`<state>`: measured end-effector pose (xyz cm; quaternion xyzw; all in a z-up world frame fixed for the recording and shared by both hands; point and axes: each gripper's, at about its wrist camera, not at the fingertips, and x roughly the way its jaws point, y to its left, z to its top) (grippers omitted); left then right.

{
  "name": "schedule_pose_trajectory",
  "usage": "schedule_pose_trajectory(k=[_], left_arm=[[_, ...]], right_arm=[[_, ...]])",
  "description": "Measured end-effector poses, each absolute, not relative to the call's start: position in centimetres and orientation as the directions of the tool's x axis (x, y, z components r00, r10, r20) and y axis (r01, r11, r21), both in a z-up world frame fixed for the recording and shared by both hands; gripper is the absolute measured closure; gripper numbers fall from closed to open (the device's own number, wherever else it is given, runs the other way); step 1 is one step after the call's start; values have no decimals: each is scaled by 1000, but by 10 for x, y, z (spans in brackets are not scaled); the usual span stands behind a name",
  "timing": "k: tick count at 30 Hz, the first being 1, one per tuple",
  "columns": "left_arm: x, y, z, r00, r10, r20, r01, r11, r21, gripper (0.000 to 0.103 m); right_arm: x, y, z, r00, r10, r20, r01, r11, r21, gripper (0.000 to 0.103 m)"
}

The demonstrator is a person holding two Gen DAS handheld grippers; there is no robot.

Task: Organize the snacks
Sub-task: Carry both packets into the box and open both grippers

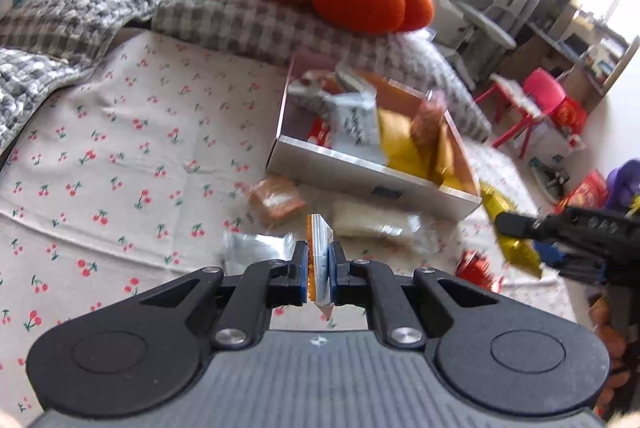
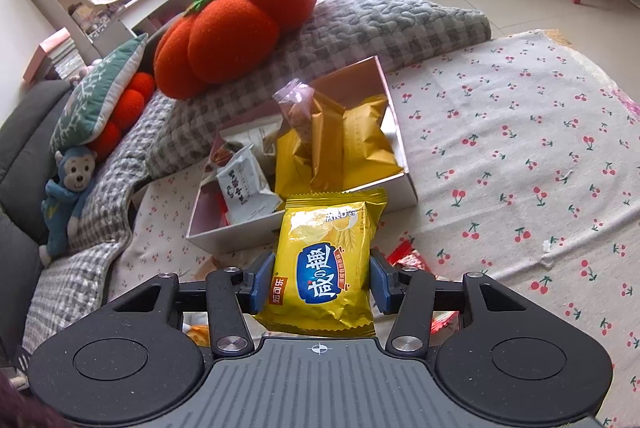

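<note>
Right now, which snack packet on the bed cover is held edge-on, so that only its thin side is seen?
The silver packet with an orange edge, pinched in the left gripper. The orange packet and the pale packet lie flat.

Left gripper (image 1: pixel 319 270) clamps a thin silver packet (image 1: pixel 319 260) edge-on — right gripper (image 2: pixel 321 278) pinches a yellow snack bag (image 2: pixel 326 264), both angled downward.

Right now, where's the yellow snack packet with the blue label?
In the right wrist view, the yellow snack packet is clamped upright in the right gripper, just in front of the open white cardboard box on the cherry-print sheet.
</note>
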<state>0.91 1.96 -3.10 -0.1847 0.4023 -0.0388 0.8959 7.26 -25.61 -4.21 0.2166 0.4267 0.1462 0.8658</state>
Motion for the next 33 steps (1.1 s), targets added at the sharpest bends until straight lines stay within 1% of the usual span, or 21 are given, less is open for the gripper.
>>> schedule_pose_trajectory(k=[4, 9, 14, 18, 23, 25, 27, 29, 30, 31, 32, 33], left_arm=[[18, 21, -22, 713, -224, -664, -74, 918, -389, 94], [41, 26, -7, 771, -237, -591, -69, 892, -448, 94], [66, 25, -3, 812, -222, -540, -53, 893, -447, 94], [88, 23, -7, 827, -198, -526, -47, 908, -416, 94], [110, 27, -24, 828, -193, -527, -56, 906, -419, 94], [115, 27, -30, 827, -195, -527, -56, 905, -422, 94], [120, 22, -37, 817, -141, -559, -82, 931, -355, 94], [124, 19, -47, 790, -94, -606, -105, 953, -285, 90], [125, 20, -53, 771, -103, -629, -100, 955, -279, 81], [126, 21, -57, 754, -129, -644, -82, 954, -287, 76], [124, 22, -57, 754, -143, -641, -67, 954, -292, 75], [122, 23, -55, 760, -147, -633, -59, 954, -292, 74]], right_arm=[[79, -261, -42, 607, 425, -672, -62, 868, 493, 55], [90, -269, -44, 625, 410, -664, -37, 866, 499, 55], [107, -277, -51, 648, 381, -660, 2, 865, 502, 55], [117, -277, -53, 674, 370, -639, -1, 866, 500, 55], [130, -274, -56, 684, 371, -629, -2, 862, 506, 55], [135, -272, -53, 702, 375, -605, -17, 859, 512, 54], [142, -268, -49, 737, 370, -565, -46, 863, 504, 54], [151, -263, -51, 756, 355, -550, -50, 869, 493, 52], [154, -261, -54, 755, 351, -554, -50, 873, 486, 51], [157, -258, -58, 746, 357, -561, -61, 877, 477, 47], [158, -256, -61, 738, 360, -571, -70, 882, 466, 42], [158, -255, -63, 732, 347, -586, -64, 892, 448, 41]])
